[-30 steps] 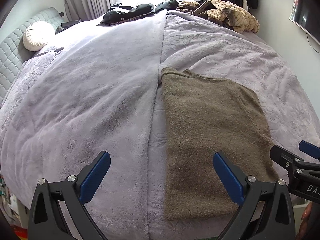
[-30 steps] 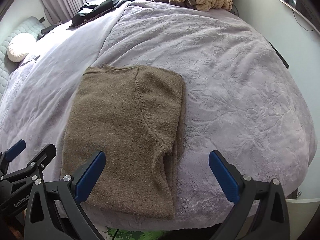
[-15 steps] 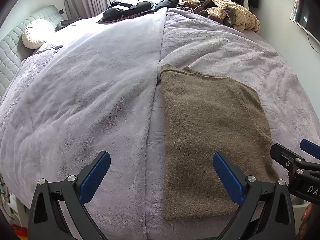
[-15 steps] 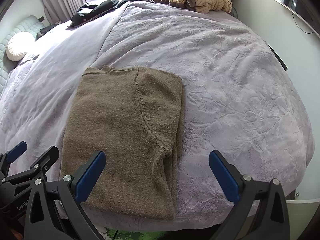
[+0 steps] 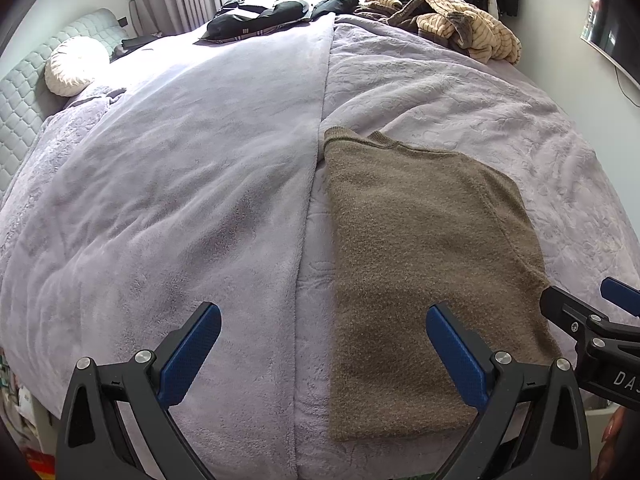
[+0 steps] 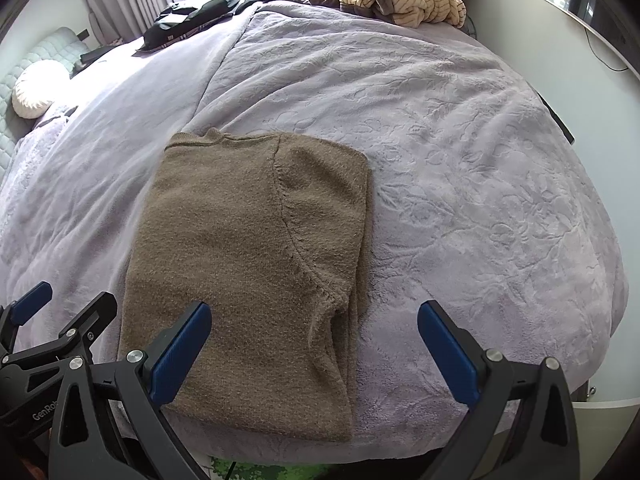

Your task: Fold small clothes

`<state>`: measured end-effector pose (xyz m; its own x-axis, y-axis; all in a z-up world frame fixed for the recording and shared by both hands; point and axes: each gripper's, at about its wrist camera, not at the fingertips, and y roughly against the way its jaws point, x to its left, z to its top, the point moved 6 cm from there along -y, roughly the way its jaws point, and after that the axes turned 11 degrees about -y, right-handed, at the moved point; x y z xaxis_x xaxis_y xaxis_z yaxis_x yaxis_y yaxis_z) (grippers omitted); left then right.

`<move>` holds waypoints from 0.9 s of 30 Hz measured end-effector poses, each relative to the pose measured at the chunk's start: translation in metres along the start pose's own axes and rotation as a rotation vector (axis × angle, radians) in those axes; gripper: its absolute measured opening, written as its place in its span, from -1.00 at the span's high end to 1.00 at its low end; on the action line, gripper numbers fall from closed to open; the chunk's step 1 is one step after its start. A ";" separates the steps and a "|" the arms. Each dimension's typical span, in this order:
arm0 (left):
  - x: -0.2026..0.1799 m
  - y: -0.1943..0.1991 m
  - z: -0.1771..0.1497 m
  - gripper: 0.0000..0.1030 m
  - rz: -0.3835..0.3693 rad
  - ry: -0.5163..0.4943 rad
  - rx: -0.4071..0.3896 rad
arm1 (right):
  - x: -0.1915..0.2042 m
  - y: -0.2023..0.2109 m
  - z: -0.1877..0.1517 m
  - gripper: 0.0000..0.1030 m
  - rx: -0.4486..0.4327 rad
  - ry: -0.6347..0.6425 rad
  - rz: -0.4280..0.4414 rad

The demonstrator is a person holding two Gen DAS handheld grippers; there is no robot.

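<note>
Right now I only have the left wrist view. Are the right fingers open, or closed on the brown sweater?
Observer: Open. The right gripper holds nothing. One of its fingers shows over the near end of the brown sweater, the other over the blanket.
Operator: Is the sweater's right side folded in?
Observer: Yes. A sleeve panel lies over the body, bounded by a curved seam, with stacked layers along the right edge.
Operator: Anything beyond it on that side?
Observer: Only blanket, then a dark strip at the bed's far right edge. I cannot tell what it is.
</note>
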<state>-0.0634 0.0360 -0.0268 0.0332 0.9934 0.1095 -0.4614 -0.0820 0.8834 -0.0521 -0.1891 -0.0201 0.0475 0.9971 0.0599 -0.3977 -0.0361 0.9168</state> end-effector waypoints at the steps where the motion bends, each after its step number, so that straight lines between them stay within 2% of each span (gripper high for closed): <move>1: 0.001 0.000 -0.001 -1.00 -0.001 0.001 0.001 | 0.000 0.000 0.000 -0.99 0.000 0.000 0.001; 27: 0.001 -0.001 -0.001 -1.00 -0.001 0.000 0.001 | 0.005 -0.002 -0.004 -0.99 0.008 0.001 0.000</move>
<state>-0.0639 0.0375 -0.0277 0.0335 0.9935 0.1088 -0.4607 -0.0813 0.8838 -0.0548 -0.1839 -0.0238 0.0467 0.9971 0.0599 -0.3908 -0.0369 0.9198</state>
